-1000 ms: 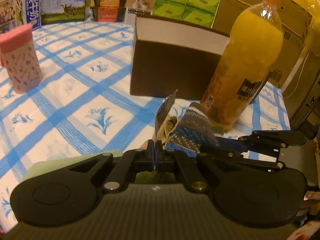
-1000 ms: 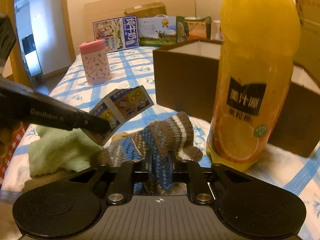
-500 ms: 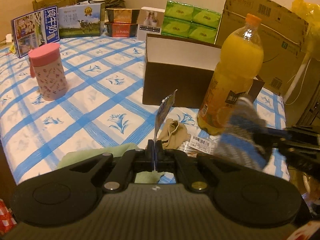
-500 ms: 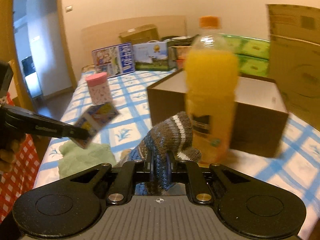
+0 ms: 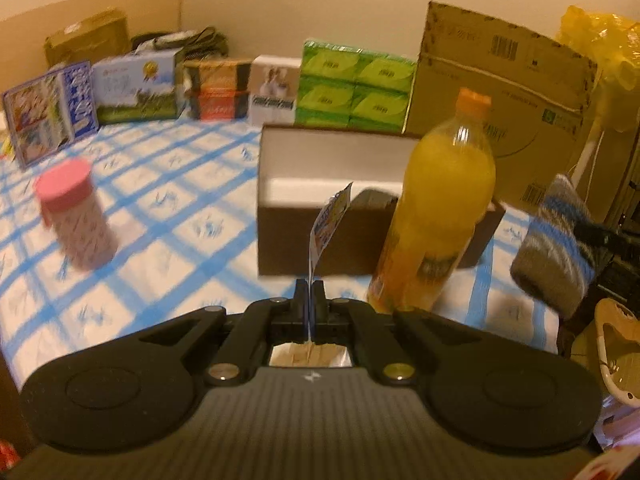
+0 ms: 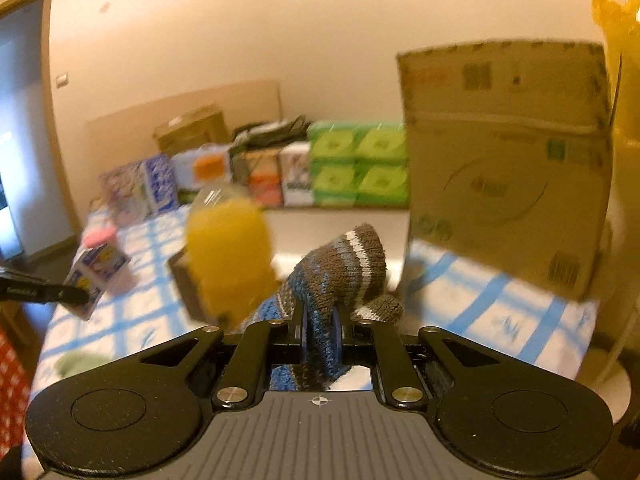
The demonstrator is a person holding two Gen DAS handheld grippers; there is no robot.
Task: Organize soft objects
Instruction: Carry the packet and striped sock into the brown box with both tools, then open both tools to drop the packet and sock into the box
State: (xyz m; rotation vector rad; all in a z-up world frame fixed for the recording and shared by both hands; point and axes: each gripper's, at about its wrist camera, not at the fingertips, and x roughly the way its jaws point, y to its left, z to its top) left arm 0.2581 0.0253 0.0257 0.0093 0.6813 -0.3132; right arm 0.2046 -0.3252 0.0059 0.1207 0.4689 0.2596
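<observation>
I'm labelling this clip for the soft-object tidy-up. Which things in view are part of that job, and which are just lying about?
Part of the job:
striped knit sock, clamped in the right gripper
printed card, pinched in the left gripper
open brown box
green cloth

Lying about:
orange juice bottle
pink-lidded cup
green tissue packs

Sock [image 6: 340, 268] lifted off the bed [image 5: 168, 216] in the right gripper [image 6: 319, 330], now beside the box [image 5: 280, 208], right of the bottle [image 5: 440, 216]. Left gripper [image 5: 308, 300] raised with its card [image 5: 330, 220]; towel [image 6: 78, 362] left behind.
</observation>
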